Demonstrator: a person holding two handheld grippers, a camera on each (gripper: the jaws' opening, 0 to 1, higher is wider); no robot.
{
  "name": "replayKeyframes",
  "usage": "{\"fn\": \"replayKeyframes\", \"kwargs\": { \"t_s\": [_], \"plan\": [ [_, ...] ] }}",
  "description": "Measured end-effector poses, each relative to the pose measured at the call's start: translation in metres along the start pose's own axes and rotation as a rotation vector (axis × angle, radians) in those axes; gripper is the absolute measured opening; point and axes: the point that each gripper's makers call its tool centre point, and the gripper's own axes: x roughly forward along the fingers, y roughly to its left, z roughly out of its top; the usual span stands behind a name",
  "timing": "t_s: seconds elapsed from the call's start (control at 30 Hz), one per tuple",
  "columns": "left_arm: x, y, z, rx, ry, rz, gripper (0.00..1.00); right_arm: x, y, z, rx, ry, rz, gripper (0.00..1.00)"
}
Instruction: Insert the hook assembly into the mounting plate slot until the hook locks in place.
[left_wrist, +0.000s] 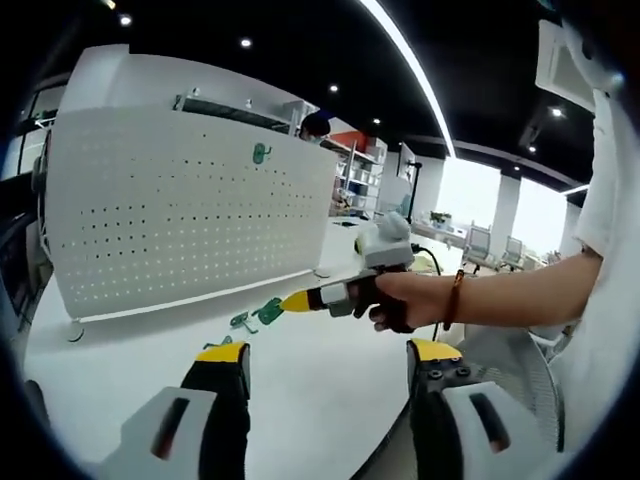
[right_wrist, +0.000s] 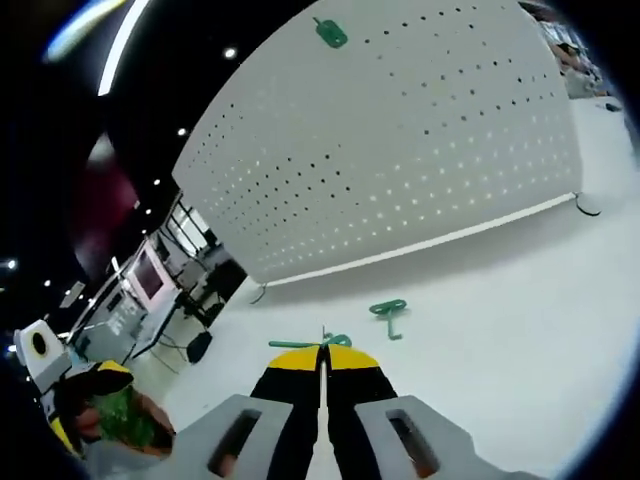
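A white table (left_wrist: 300, 380) carries a tall white perforated mounting plate (left_wrist: 180, 215) standing upright near its far edge, on small feet. One green hook (left_wrist: 261, 153) already hangs high on the plate, toward its upper right in the left gripper view; in the right gripper view the same hook (right_wrist: 330, 33) sits near the plate's top edge.

In the left gripper view the right gripper (left_wrist: 300, 300) comes in from the right, held in a person's hand (left_wrist: 405, 300) with a band on the wrist, its yellow tip low over the table in front of the plate. Two loose green hooks (left_wrist: 255, 316) lie on the table just beside that tip.

The left gripper (left_wrist: 330, 355) hangs over the near part of the table with its fingers spread wide and nothing between them.

In the right gripper view the right gripper (right_wrist: 322, 352) has its fingers pressed together, pinching a thin green hook piece (right_wrist: 335, 340) at the tips. Another green hook (right_wrist: 388, 312) lies on the table a little beyond, between the fingertips and the plate's lower edge.
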Motion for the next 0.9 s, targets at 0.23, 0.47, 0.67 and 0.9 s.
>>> {"fn": "replayKeyframes", "kwargs": {
  "t_s": [0.23,0.47,0.67,0.9],
  "plan": [
    [-0.007,0.006,0.004,-0.024,-0.030,-0.022,0.60,-0.008,0.022,0.009,0.024,-0.041,0.010,0.00],
    [-0.011,0.009,0.009,-0.056,-0.062,-0.033,0.58,-0.015,0.034,0.011,0.048,-0.064,0.021,0.00],
    [-0.011,0.009,0.013,-0.068,-0.082,-0.046,0.57,-0.021,0.050,0.013,0.050,-0.083,0.045,0.00],
    [-0.015,0.010,0.018,-0.082,-0.118,-0.064,0.56,-0.027,0.071,0.011,0.006,-0.097,0.082,0.00]
  ]
}}
